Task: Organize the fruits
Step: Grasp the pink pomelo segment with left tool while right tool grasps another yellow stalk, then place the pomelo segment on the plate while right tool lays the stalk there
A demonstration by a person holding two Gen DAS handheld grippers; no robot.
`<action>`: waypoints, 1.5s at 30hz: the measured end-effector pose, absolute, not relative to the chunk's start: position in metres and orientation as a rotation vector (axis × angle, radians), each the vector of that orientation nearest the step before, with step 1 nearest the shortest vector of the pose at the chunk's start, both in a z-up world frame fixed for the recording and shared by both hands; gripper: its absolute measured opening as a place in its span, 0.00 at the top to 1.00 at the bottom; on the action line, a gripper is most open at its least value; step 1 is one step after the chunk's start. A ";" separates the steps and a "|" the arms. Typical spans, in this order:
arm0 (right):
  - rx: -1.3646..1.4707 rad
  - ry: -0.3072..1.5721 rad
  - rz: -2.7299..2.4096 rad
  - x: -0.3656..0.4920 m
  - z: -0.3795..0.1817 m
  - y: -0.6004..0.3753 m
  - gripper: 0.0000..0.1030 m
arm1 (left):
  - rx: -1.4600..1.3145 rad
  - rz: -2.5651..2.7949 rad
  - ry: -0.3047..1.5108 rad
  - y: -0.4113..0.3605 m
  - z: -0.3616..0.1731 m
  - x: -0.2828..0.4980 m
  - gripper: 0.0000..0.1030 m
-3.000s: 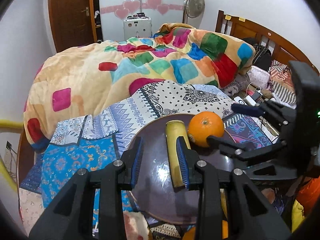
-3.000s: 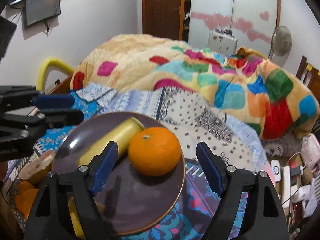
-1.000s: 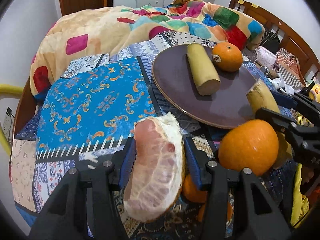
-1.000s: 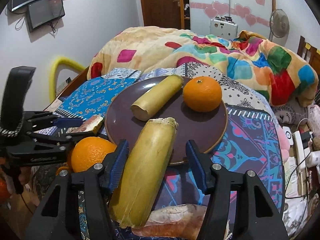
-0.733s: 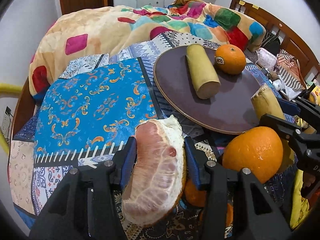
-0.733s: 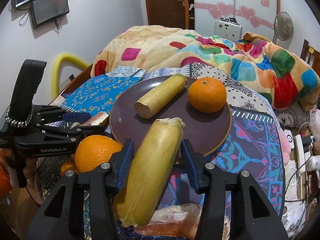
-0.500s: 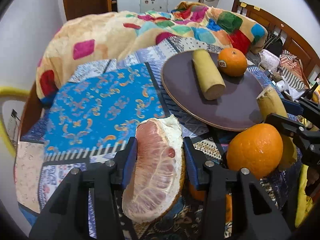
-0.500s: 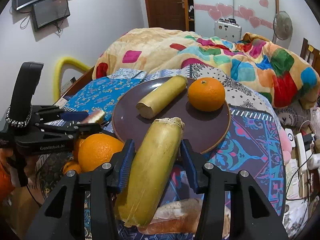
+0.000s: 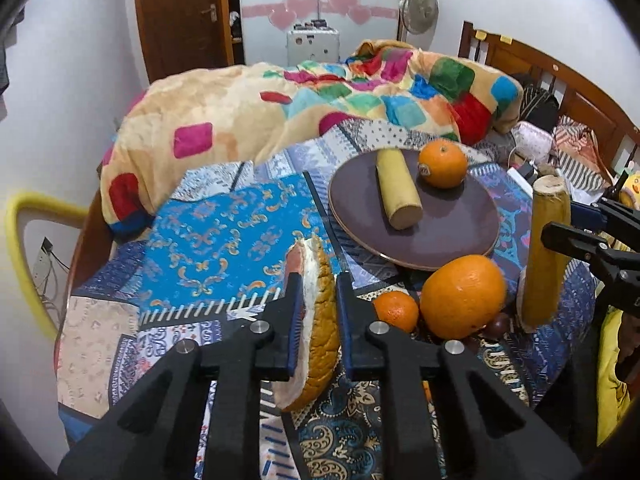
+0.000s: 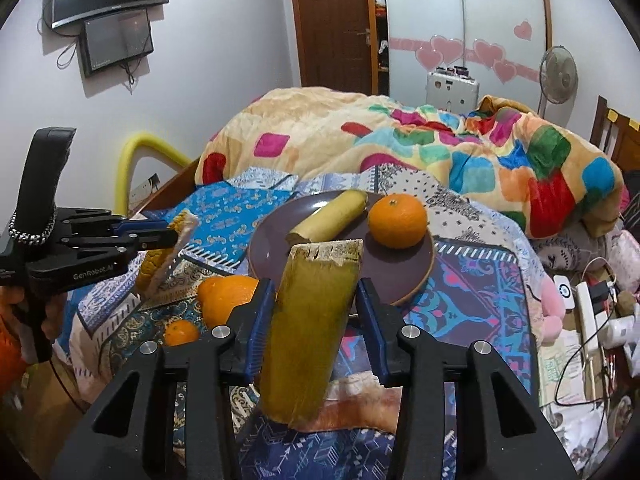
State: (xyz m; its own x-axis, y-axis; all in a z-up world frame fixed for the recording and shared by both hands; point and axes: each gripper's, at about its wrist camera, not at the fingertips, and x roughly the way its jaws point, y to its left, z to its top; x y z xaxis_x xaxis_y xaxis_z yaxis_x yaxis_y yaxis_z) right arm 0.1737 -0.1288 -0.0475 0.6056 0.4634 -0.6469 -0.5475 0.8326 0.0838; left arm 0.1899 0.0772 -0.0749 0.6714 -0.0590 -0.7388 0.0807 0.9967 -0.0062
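Note:
My left gripper (image 9: 318, 280) has its jaws closing, and its pads press a pomelo wedge (image 9: 320, 344) that stands edge-on, lifted off the cloth. My right gripper (image 10: 315, 286) has its jaws closing around a yellow cane stalk (image 10: 308, 320), held nearly upright above the bed. Ahead lies a dark round plate (image 9: 360, 208) carrying another yellow stalk piece (image 9: 398, 194) and an orange (image 9: 442, 164). A large orange (image 9: 462, 296) and a small orange (image 9: 396, 310) rest on the cloth between the grippers. In the right wrist view, the left gripper (image 10: 160, 236) holds the wedge (image 10: 168, 256) at the left.
A patchwork quilt (image 9: 240, 120) is heaped behind the plate. A wooden headboard (image 9: 560, 80) and cables and chargers (image 10: 592, 308) crowd the right side. Another pomelo piece (image 10: 360, 404) lies under the right gripper. A yellow padded rail (image 10: 136, 152) edges the bed at the left.
Both grippers have risen with their fruit. The wedge has turned edge-on and the left jaws have narrowed on it. The stalk now stands more upright.

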 end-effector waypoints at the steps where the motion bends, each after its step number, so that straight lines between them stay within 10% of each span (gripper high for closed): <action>1: -0.124 0.703 0.582 0.173 -0.045 -0.131 0.63 | 0.028 -0.082 0.824 0.078 -0.072 0.188 0.89; 45: -0.142 0.698 0.561 0.248 -0.052 -0.117 0.66 | 0.066 -0.155 0.698 0.033 -0.045 0.269 1.00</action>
State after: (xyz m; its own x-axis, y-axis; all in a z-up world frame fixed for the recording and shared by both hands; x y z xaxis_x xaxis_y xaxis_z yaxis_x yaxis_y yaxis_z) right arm 0.2476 -0.1170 -0.0519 0.6255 0.4411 -0.6436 -0.5335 0.8437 0.0597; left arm 0.2689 0.0327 -0.0450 0.7549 -0.1201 -0.6447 0.1643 0.9864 0.0087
